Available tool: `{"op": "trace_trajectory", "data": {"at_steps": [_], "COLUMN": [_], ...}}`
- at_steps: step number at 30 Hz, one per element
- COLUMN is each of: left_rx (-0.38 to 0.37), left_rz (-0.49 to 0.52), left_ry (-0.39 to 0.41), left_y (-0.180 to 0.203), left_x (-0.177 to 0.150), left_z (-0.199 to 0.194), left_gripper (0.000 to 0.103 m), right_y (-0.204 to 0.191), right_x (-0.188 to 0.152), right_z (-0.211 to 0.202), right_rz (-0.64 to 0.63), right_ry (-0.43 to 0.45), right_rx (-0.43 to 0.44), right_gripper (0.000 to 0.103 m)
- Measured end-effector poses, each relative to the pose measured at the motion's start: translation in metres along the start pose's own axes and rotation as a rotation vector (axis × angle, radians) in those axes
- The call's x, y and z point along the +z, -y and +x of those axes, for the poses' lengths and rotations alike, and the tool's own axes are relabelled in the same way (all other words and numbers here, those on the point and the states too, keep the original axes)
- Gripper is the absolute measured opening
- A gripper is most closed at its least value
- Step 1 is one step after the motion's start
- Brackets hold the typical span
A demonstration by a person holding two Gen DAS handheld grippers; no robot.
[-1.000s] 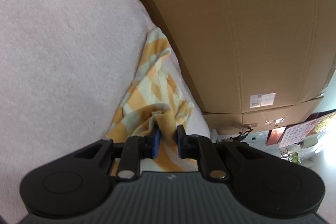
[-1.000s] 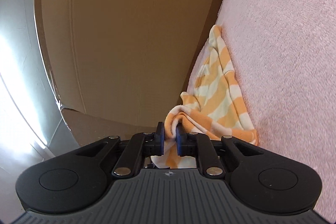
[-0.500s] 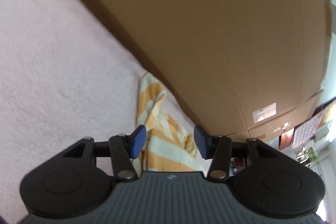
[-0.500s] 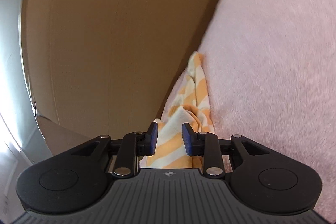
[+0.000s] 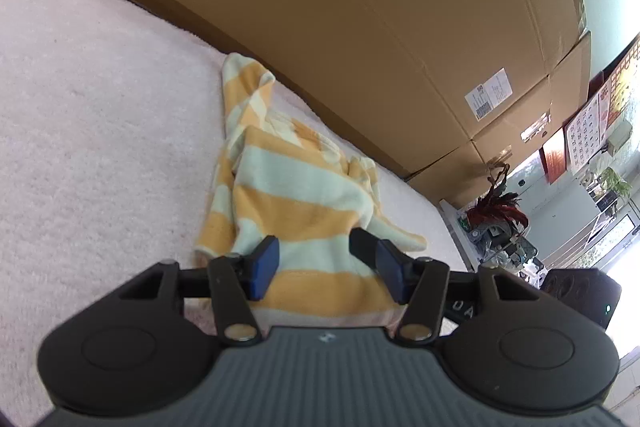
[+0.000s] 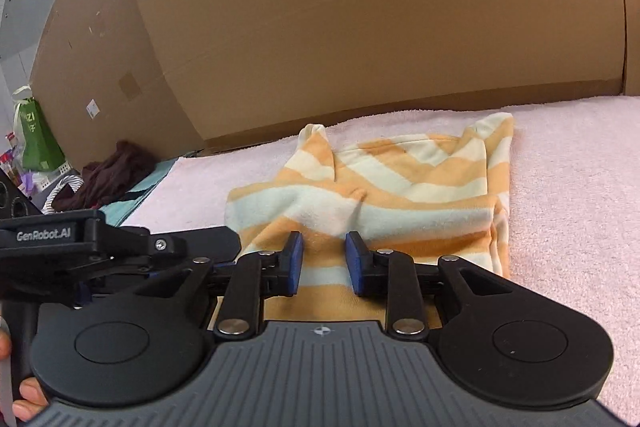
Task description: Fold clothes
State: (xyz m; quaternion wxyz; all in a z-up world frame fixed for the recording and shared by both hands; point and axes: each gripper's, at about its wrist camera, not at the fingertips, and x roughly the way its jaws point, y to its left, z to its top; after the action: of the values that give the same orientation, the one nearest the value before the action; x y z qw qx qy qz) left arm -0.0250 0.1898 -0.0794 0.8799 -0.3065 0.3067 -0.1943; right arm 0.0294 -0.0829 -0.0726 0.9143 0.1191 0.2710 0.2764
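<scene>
Loosely folded orange/white striped garment (image 6: 400,195) on pink blanket (image 6: 568,227); both jaws parted, empty, left's closing.

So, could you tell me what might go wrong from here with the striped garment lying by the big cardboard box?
1. The striped garment lies bunched and uneven on the pink blanket, so another fold may lock in wrinkles.
2. It sits close to the cardboard box; a wide sweep could bump the box.
3. The left gripper, its jaws closing slightly, and the right gripper both stand open over loose cloth, so a pinch may catch only one layer.
</scene>
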Motion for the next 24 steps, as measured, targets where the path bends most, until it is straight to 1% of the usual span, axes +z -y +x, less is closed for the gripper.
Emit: {"op": "trace_trajectory", "data": {"at_steps": [1, 2, 3, 4, 5, 6, 7, 8, 10, 11, 12, 13, 14, 17, 19, 20, 21, 22, 24], "left_rx": [0.015, 0.03, 0.039, 0.042, 0.042, 0.043, 0.041, 0.056, 0.103, 0.143, 0.188, 0.23, 0.243, 0.245, 0.247, 0.251, 0.256, 0.262, 0.281], "left_rz": [0.022, 0.037, 0.038, 0.03, 0.029, 0.041, 0.069, 0.092, 0.124, 0.127, 0.123, 0.129, 0.148, 0.19, 0.192, 0.19, 0.189, 0.187, 0.175], "left_ry": [0.002, 0.004, 0.008, 0.022, 0.046, 0.07, 0.09, 0.095, 0.09, 0.077, 0.06, 0.045, 0.045, 0.061, 0.067, 0.072, 0.078, 0.085, 0.115], "left_y": [0.003, 0.006, 0.008, 0.01, 0.012, 0.015, 0.018, 0.02, 0.021, 0.018, 0.014, 0.009, 0.006, 0.004, 0.004, 0.004, 0.004, 0.003, 0.003], "left_x": [0.0, 0.001, 0.003, 0.008, 0.014, 0.02, 0.026, 0.032, 0.041, 0.044, 0.045, 0.045, 0.043, 0.037, 0.036, 0.036, 0.035, 0.034, 0.033], "left_z": [-0.001, -0.001, -0.002, -0.003, -0.004, -0.004, -0.001, 0.006, 0.026, 0.038, 0.049, 0.058, 0.061, 0.062, 0.06, 0.059, 0.058, 0.057, 0.051], "left_gripper": [0.058, 0.058, 0.059, 0.063, 0.064, 0.067, 0.069, 0.07, 0.072, 0.072, 0.071, 0.075, 0.078, 0.081, 0.083, 0.083, 0.084, 0.088, 0.092], "right_y": [0.005, 0.01, 0.014, 0.017, 0.02, 0.022, 0.023, 0.025, 0.033, 0.039, 0.049, 0.06, 0.069, 0.079, 0.079, 0.077, 0.074, 0.071, 0.07], "right_x": [0.004, 0.007, 0.009, 0.011, 0.013, 0.015, 0.017, 0.02, 0.023, 0.023, 0.022, 0.02, 0.019, 0.018, 0.016, 0.015, 0.012, 0.009, 0.0], "right_z": [-0.001, -0.001, -0.009, -0.018, -0.026, -0.031, -0.029, -0.025, -0.014, -0.007, -0.002, 0.003, 0.005, -0.001, -0.017, -0.028, -0.036, -0.044, -0.053], "right_rz": [0.029, 0.058, 0.081, 0.104, 0.126, 0.129, 0.129, 0.129, 0.147, 0.167, 0.217, 0.27, 0.31, 0.346, 0.374, 0.382, 0.384, 0.385, 0.414], "right_ry": [0.002, 0.004, 0.036, 0.073, 0.109, 0.135, 0.127, 0.115, 0.081, 0.058, 0.05, 0.044, 0.049, 0.054, 0.11, 0.144, 0.163, 0.18, 0.171], "right_rx": [0.013, 0.026, 0.025, 0.023, 0.021, -0.003, -0.028, -0.054, -0.105, -0.132, -0.135, -0.135, -0.103, -0.076, -0.092, -0.106, -0.094, -0.079, 0.024], "right_gripper": [0.027, 0.024, 0.024, 0.024, 0.024, 0.025, 0.026, 0.026, 0.025, 0.021, 0.014, 0.009, 0.008, 0.004, 0.01, 0.016, 0.016, 0.016, 0.019]}}
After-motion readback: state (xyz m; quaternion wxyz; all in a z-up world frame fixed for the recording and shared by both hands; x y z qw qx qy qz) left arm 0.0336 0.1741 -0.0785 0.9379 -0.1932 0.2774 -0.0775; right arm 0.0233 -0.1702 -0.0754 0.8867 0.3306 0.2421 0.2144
